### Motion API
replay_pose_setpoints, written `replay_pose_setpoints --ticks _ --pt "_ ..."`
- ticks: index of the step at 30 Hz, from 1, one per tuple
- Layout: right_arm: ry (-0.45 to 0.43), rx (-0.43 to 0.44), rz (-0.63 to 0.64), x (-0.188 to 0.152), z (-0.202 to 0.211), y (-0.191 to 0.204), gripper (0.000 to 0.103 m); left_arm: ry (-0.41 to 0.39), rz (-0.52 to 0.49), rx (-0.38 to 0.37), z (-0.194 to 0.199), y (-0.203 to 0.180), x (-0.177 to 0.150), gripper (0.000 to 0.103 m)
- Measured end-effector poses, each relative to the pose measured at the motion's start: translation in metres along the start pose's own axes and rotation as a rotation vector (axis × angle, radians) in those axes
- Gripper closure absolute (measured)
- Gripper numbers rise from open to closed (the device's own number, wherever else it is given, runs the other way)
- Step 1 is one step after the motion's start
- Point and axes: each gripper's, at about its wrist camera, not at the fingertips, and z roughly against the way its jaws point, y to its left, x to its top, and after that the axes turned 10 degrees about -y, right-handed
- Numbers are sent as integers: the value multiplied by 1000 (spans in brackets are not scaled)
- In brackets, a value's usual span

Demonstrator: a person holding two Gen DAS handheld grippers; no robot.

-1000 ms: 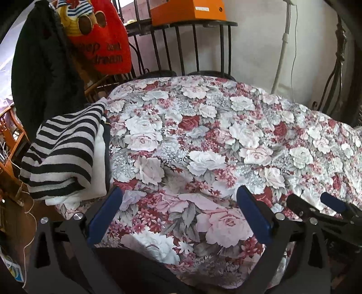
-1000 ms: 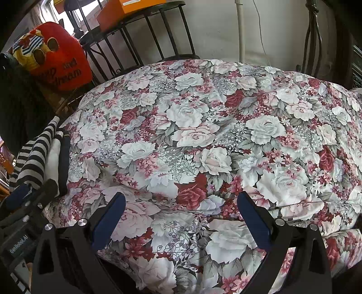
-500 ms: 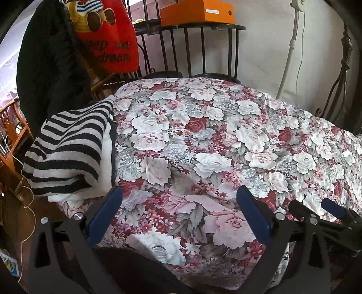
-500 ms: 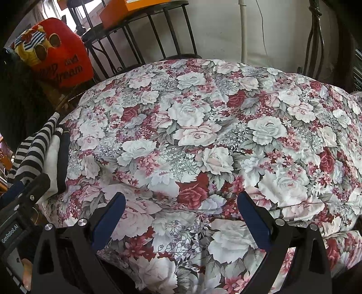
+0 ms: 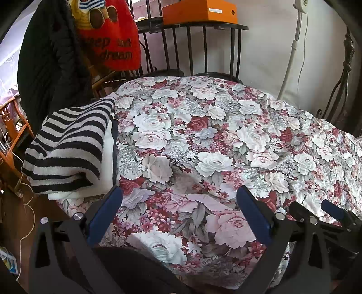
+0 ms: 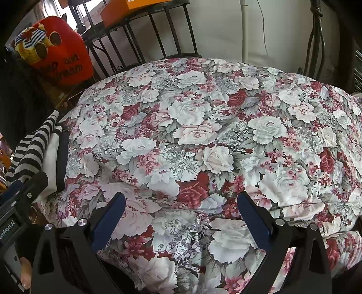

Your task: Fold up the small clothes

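A folded black-and-white striped garment (image 5: 67, 144) lies on top of a white folded piece (image 5: 106, 169) at the left edge of the floral-covered table (image 5: 203, 147). The stack also shows in the right wrist view (image 6: 31, 149), with a dark folded piece (image 6: 62, 162) beside it. My left gripper (image 5: 179, 217) is open and empty over the table's front edge, right of the stack. My right gripper (image 6: 181, 220) is open and empty over the front middle of the table. The right gripper's fingers (image 5: 332, 210) show at the lower right of the left wrist view.
A black jacket (image 5: 49, 63) and a red cushion (image 5: 113, 38) hang behind the stack at the left. A black metal rack (image 5: 203, 49) with an orange box (image 5: 199, 11) stands behind the table. A white pole (image 5: 291, 49) stands by the wall.
Both grippers have drawn back and tilted slightly; the scene sits a little lower in both views. Nothing on the table has moved.
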Motion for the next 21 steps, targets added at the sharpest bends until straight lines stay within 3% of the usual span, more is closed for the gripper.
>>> replay_pose_setpoints --ticks 21 --pt "-3 -3 0 -1 0 1 4 1 -1 -5 0 2 1 5"
